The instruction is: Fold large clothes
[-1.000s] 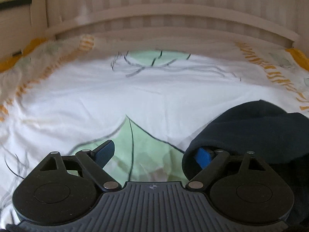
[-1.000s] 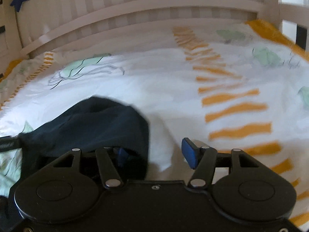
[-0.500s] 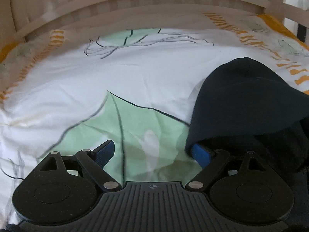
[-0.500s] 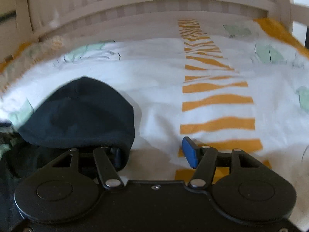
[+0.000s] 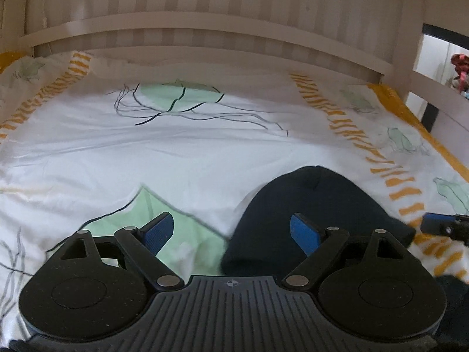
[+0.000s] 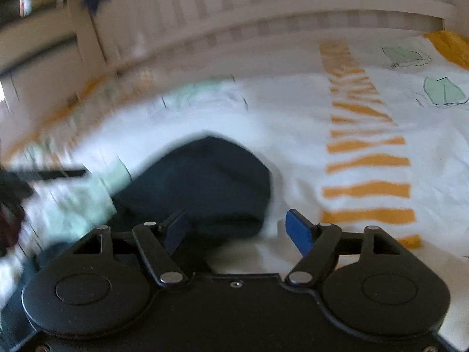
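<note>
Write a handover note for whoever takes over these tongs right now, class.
Left tongs: open, holding nothing; one pad sits over the edge of the dark garment.
Right tongs: jaws closing, garment edge between them, not yet pinched.
Dark garment: bunched in a mound on the bedsheet.
Done: no neat fold visible.
Left: spread it flat, then fold.

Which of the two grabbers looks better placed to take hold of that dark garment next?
Probably the right gripper: its closing jaws straddle the dark garment's near edge, pads not yet pressing. The left gripper stands wide, mostly over the printed sheet, only one pad above the cloth.
</note>
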`<state>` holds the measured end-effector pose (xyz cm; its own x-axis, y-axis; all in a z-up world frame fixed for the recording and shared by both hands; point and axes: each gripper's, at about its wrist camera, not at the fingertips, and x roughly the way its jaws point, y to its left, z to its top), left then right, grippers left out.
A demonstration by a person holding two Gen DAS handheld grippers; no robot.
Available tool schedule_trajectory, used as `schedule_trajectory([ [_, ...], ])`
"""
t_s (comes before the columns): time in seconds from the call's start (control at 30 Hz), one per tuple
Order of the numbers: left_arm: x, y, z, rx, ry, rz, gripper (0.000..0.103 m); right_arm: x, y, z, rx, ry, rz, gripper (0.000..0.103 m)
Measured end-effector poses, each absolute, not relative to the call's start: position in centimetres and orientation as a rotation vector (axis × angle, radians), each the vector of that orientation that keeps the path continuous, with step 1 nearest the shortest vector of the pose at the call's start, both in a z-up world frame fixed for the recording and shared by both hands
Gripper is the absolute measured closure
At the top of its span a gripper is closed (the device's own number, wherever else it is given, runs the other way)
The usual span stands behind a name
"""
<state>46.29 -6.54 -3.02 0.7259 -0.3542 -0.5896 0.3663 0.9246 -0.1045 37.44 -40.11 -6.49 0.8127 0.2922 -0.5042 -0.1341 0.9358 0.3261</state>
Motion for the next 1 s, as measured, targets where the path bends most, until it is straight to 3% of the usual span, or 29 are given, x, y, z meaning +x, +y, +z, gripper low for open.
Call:
schedule_trajectory([
  [0.07, 46.7, -7.8, -3.8, 0.019, 0.642, -0.378, 0.016, 39.0, -39.4, -6.5, 0.295, 0.583, 0.203, 0.06],
  [0.2, 47.2, -9.3, -6.9, 0.014, 0.707, -0.363, 0.016, 41.8, -38.4, -8.6, 0.263, 0.676, 0.142, 0.07],
  [0.27, 47.2, -9.4, -9.1, 0.029, 0.769, -0.359, 0.015, 42.7, -38.2, -10.4, 0.239, 0.75, 0.103, 0.083],
  [0.47, 46.6, -8.0, -11.2, -0.039, 0.726, -0.378, 0.014, 41.8, -39.1, -11.1, 0.258, 0.73, 0.117, 0.086],
  [0.5, 46.6, -8.1, -11.3, -0.035, 0.723, -0.377, 0.013, 41.7, -39.0, -10.5, 0.24, 0.717, 0.124, 0.084],
  [0.57, 46.5, -8.3, -11.4, -0.027, 0.717, -0.374, 0.012, 41.4, -39.1, -9.3, 0.24, 0.654, 0.139, 0.066],
  [0.6, 46.5, -8.5, -11.4, -0.023, 0.713, -0.372, 0.011, 41.4, -39.3, -8.8, 0.26, 0.627, 0.14, 0.064],
  [0.67, 46.4, -8.4, -11.3, -0.017, 0.708, -0.369, 0.011, 42.3, -39.7, -8.0, 0.304, 0.599, 0.143, 0.048],
  [0.8, 46.2, -8.4, -11.5, -0.023, 0.706, -0.373, 0.011, 45.6, -38.7, -7.5, 0.227, 0.637, 0.129, 0.043],
  [0.87, 46.2, -8.3, -11.6, -0.029, 0.702, -0.376, 0.011, 47.5, -38.3, -7.8, 0.198, 0.682, 0.129, 0.031],
  [1.0, 46.2, -8.2, -11.6, -0.033, 0.7, -0.381, 0.011, 49.5, -38.4, -9.5, 0.183, 0.757, 0.107, 0.028],
])
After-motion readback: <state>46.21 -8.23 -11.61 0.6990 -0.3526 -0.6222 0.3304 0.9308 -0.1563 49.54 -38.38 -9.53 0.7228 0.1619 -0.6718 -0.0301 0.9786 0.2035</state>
